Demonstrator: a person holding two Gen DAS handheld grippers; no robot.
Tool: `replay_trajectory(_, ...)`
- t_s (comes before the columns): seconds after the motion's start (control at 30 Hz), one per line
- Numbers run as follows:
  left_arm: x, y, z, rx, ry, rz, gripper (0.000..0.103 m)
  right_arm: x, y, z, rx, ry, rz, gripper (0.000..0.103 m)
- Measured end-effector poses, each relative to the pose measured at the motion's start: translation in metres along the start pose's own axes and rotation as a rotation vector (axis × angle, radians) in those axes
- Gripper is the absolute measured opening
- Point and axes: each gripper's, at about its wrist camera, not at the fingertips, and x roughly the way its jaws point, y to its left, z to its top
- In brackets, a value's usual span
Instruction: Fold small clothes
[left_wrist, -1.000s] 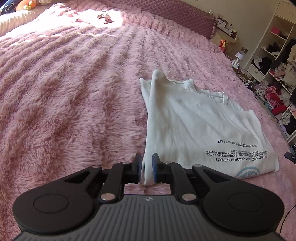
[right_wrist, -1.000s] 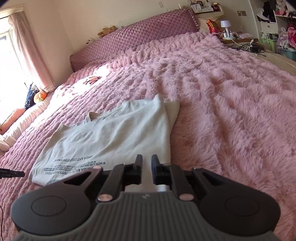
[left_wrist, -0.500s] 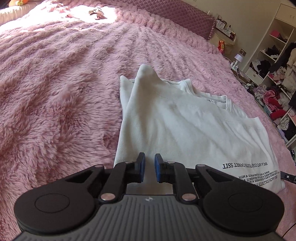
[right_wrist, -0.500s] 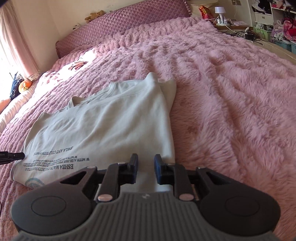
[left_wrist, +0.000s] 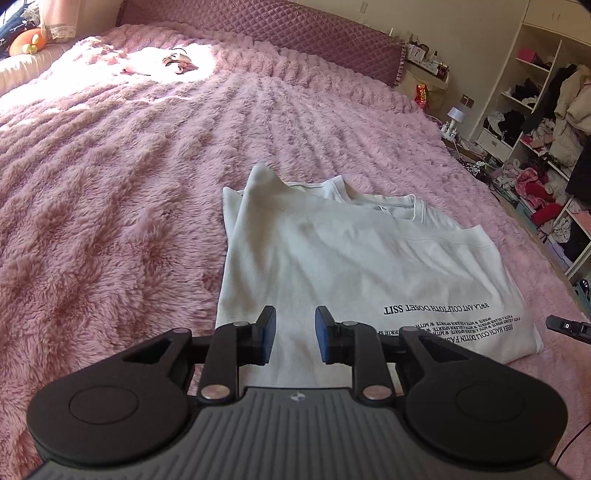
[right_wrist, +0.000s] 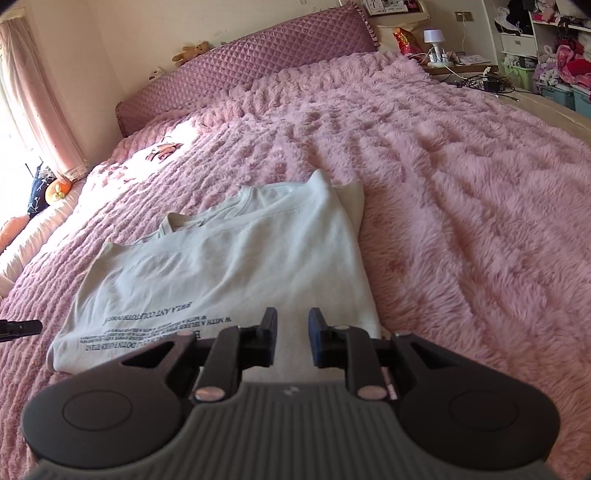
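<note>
A white T-shirt with black printed text lies on the pink fluffy bedspread, one side folded over its middle. It also shows in the right wrist view. My left gripper is open and empty, just above the shirt's near hem. My right gripper is open and empty, above the shirt's near edge on its side. The tip of the other gripper shows at the right edge of the left wrist view.
The pink bedspread stretches all round the shirt. A small dark item lies in a sunlit patch far off. A quilted headboard is at the back. Cluttered shelves stand beside the bed.
My left gripper let go of the shirt's folded edge and opened. The right gripper opened wider too. Both pulled back and up a little; the shirt lies folded flat.
</note>
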Motion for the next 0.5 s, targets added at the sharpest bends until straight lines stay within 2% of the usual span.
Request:
replay_trajectory(0.13,-0.002,-0.009,-0.008,-0.001,0.011,0.056,0.034,0.0,0.038,-0.008,0.006,-0.014,0.091,0.017)
replay_trajectory(0.23,0.009,-0.006,-0.017,-0.034,0.036,0.103,0.034,0.007,0.065,-0.016,-0.021,-0.018,0.112,0.022)
replay_trajectory(0.37,0.02,0.005,-0.027,-0.087,0.042,0.101,0.036,0.028,0.087,-0.028,-0.083,0.021,0.085,0.023)
replay_trajectory(0.5,0.04,0.022,-0.037,-0.115,0.09,0.089,0.037,0.05,0.085,-0.04,-0.127,0.084,0.02,0.022)
